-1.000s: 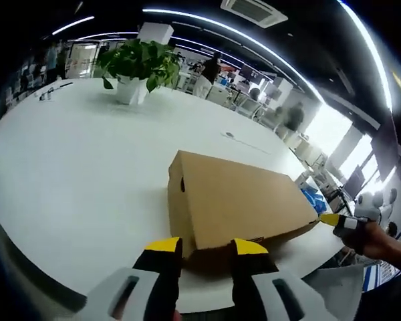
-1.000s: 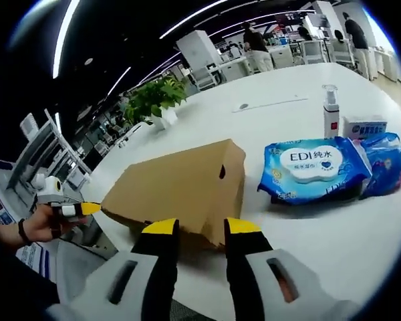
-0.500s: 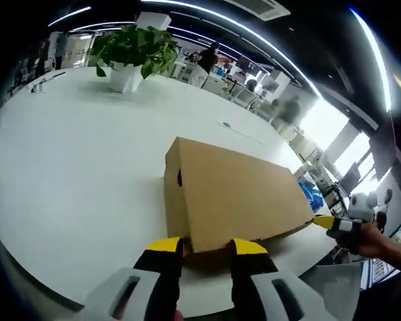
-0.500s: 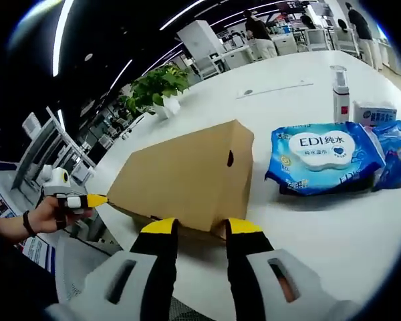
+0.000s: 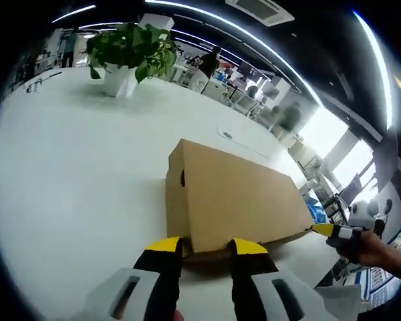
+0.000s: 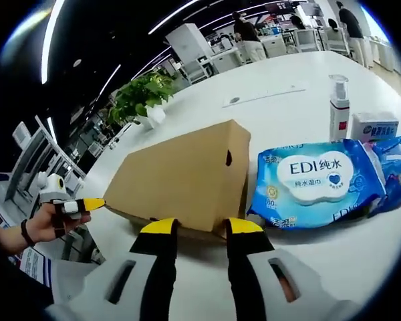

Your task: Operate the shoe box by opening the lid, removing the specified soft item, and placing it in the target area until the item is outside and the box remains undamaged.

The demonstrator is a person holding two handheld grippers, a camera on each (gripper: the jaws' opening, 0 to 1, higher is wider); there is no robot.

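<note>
On white table [image 5: 67,174]: closed box [image 5: 234,200], lid down. Left gripper [image 5: 206,246] and right gripper [image 6: 196,227] parted at opposite near corners, gripping nothing. Wipes [image 6: 321,179] beside box.

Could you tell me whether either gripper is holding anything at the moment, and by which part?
Neither visibly grips anything. The left gripper and right gripper sit open at the shoe box's two near corners, by the closed lid's edge; whether the tips touch it cannot be told.
</note>
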